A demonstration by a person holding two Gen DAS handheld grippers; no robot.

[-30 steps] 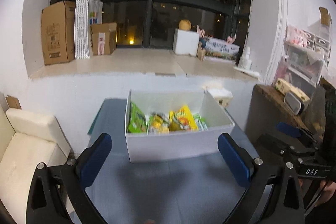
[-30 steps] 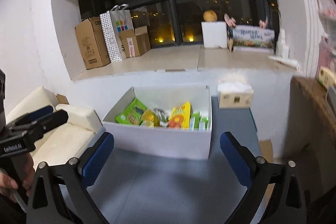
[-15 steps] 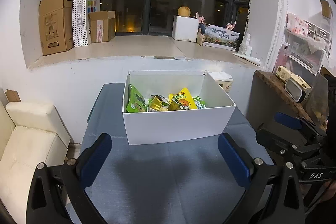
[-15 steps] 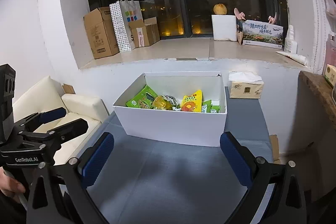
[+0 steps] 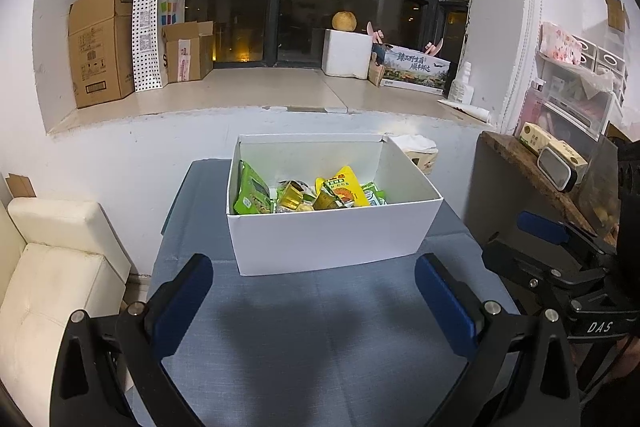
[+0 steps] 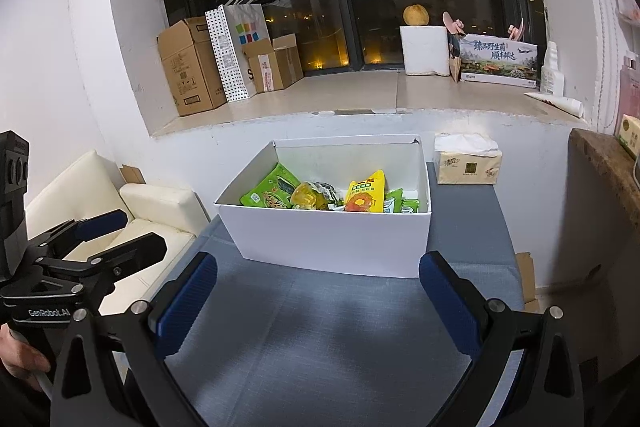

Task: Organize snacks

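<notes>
A white open box (image 5: pixel 332 239) stands on the grey-blue table (image 5: pixel 320 339), also in the right wrist view (image 6: pixel 332 239). It holds several snack packets: a green bag (image 5: pixel 252 193), a yellow bag (image 5: pixel 346 187) and gold-wrapped pieces (image 5: pixel 294 197). In the right wrist view the green bag (image 6: pixel 272 191) lies left and the yellow bag (image 6: pixel 366 193) right. My left gripper (image 5: pixel 314 303) is open and empty, short of the box. My right gripper (image 6: pixel 318 299) is open and empty, also short of the box.
A tissue box (image 6: pixel 468 163) sits on the table beside the white box. A cream sofa (image 5: pixel 52 267) stands left of the table. A wooden shelf (image 5: pixel 536 171) with small items is at the right. Cardboard boxes (image 5: pixel 100 47) line the window ledge.
Both grippers have pulled back and risen from the box, which now sits farther off and more fully in view. Both stay open.
</notes>
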